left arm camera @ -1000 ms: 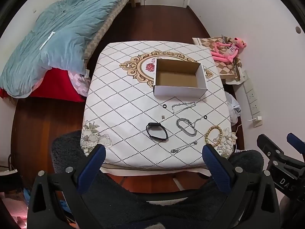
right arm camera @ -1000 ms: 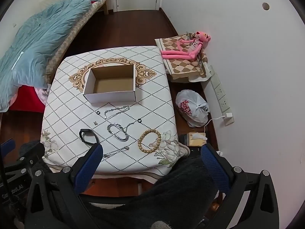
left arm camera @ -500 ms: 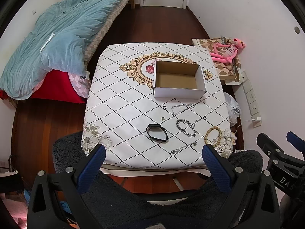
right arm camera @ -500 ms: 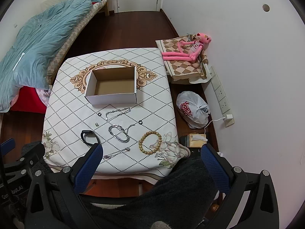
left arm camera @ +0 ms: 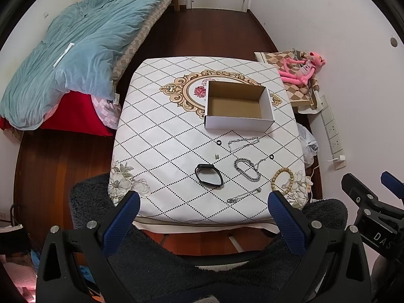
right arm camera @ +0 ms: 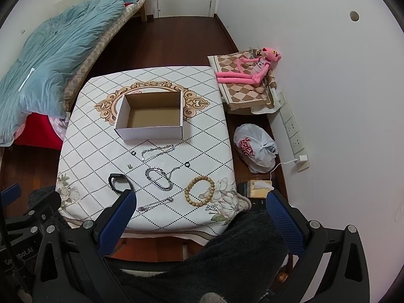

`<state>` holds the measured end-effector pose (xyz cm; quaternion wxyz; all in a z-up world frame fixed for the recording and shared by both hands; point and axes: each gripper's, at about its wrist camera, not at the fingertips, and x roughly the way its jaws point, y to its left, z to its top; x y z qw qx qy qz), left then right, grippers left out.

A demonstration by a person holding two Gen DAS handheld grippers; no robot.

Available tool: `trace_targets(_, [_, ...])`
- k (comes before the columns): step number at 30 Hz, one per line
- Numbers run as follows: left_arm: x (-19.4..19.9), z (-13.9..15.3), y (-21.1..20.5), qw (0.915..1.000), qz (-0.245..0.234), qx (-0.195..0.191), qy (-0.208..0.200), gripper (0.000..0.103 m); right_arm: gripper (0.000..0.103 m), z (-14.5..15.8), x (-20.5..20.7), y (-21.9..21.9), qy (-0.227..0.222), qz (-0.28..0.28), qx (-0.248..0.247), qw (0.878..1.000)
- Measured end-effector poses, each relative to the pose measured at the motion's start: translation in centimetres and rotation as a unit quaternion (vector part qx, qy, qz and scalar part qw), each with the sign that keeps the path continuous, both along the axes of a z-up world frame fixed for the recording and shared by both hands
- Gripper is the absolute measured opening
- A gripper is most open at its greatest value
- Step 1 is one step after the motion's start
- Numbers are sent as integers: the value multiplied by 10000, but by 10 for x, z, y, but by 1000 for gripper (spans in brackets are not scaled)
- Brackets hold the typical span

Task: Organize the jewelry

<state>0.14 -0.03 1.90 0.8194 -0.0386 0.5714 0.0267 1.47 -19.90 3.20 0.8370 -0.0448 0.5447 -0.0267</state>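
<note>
An open, empty white cardboard box (left arm camera: 238,106) (right arm camera: 151,116) stands on a table with a diamond-pattern cloth (left arm camera: 161,136) (right arm camera: 202,141). In front of it lie a black band (left arm camera: 209,175) (right arm camera: 117,180), a thick silver bracelet (left arm camera: 247,169) (right arm camera: 159,174), a wooden bead bracelet (left arm camera: 282,179) (right arm camera: 199,190), thin silver chains (left arm camera: 243,142) (right arm camera: 157,150) and two small black rings (left arm camera: 219,142) (right arm camera: 187,164). My left gripper (left arm camera: 203,217) and right gripper (right arm camera: 199,214) are both open and empty, held high above the table's near edge.
A bed with a teal duvet (left arm camera: 75,50) is at the left. A pink plush toy (right arm camera: 250,68) on a checked cushion and a white plastic bag (right arm camera: 255,149) lie by the right wall. A dark fleece sleeve (left arm camera: 202,260) fills the foreground.
Both grippers have drifted slightly back and up, so the table looks a little smaller and farther. Nothing on the table has moved.
</note>
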Motion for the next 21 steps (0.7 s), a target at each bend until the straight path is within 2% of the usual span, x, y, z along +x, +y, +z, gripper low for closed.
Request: trace_targets(21, [2, 8, 1, 9999, 4, -31, -100, 103, 103, 5, -4, -1, -51, 6, 11, 10000])
